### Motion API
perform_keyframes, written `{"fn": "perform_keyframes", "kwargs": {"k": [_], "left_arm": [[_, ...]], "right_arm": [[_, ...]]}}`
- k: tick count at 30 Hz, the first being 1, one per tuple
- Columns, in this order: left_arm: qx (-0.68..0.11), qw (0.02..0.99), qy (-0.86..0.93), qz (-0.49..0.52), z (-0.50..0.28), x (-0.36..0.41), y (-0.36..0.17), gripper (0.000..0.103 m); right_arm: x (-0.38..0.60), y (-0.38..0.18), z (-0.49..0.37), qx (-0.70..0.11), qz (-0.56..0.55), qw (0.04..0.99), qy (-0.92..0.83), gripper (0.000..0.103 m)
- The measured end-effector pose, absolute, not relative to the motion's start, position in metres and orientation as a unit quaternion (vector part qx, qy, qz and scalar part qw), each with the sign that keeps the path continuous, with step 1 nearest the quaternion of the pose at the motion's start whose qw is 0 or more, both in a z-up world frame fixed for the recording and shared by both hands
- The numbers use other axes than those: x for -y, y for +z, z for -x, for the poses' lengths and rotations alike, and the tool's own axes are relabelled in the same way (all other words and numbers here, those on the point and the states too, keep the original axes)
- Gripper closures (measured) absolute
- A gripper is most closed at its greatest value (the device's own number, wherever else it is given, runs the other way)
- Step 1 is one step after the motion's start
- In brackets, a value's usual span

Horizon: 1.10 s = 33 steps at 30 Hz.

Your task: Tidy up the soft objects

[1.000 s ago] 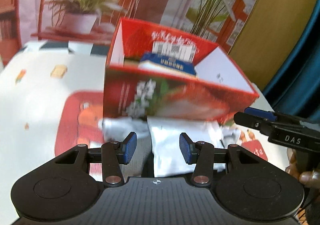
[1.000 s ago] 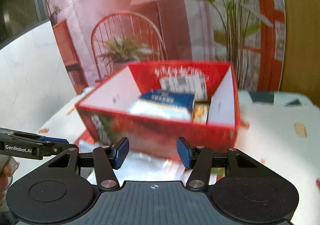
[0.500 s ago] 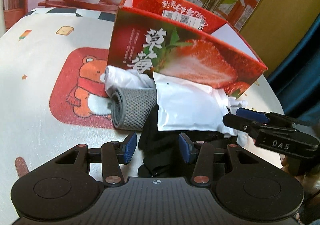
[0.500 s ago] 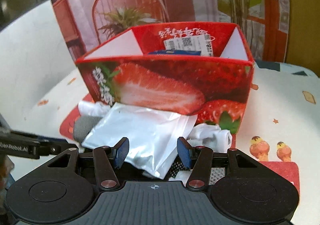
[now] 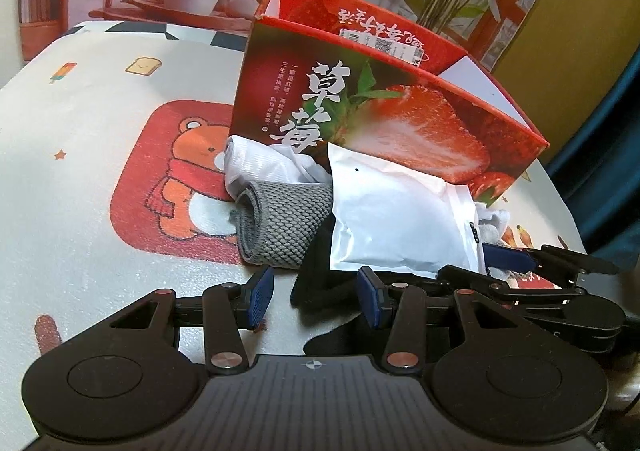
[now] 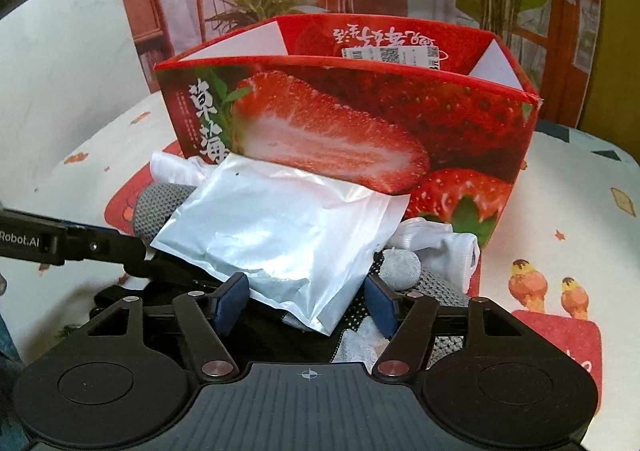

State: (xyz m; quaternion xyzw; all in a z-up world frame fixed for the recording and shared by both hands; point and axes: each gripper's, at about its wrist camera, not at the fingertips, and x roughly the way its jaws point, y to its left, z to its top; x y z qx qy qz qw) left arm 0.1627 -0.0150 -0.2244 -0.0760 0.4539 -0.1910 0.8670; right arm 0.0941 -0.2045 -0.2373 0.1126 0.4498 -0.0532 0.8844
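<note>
Pile of pouch [image 6: 280, 227], socks [image 5: 284, 223] and cloths still outside box [image 6: 360, 123]; sorting barely begun. Right gripper [image 6: 308, 303] fingers just widened around pouch corner, ungripped. Left gripper [image 5: 316, 299] open over black cloth [image 5: 320, 283].

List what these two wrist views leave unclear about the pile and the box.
- Inside of the strawberry box: hidden by its front wall in both views.
- Black cloth: mostly under the white pouch and behind the left gripper; its shape is unreadable.
- White sock: partly covered by the pouch.
- Small print on the box label: too small.
</note>
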Motion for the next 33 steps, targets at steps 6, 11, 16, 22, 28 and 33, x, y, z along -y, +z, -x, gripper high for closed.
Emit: {"fn": "perform_keyframes", "kwargs": {"k": [6,11,16,22,28,33], "left_arm": [[-0.453,0.868,-0.193,0.071,-0.163,0.016,-0.227,0.055],[-0.451,0.868,-0.195,0.068,-0.163,0.017,-0.227,0.055],[-0.449,0.869,-0.196,0.065,-0.163,0.016,-0.227,0.055],[-0.45,0.869,-0.197,0.066,-0.164,0.015,-0.227,0.055],[-0.449,0.869,-0.197,0.066,-0.164,0.015,-0.227,0.055],[-0.447,0.87,-0.195,0.068,-0.165,0.014,-0.226,0.055]], "right_arm": [[0.201,-0.237,-0.096,-0.451,-0.1,0.886,-0.047,0.037],[0.199,-0.237,-0.096,-0.453,-0.087,0.886,-0.046,0.037],[0.201,-0.24,-0.099,-0.457,-0.087,0.884,-0.046,0.035],[0.202,-0.242,-0.107,-0.461,-0.082,0.882,-0.048,0.034],[0.203,-0.238,-0.11,-0.46,-0.081,0.883,-0.046,0.035],[0.206,-0.23,-0.112,-0.448,-0.084,0.889,-0.045,0.035]]}}
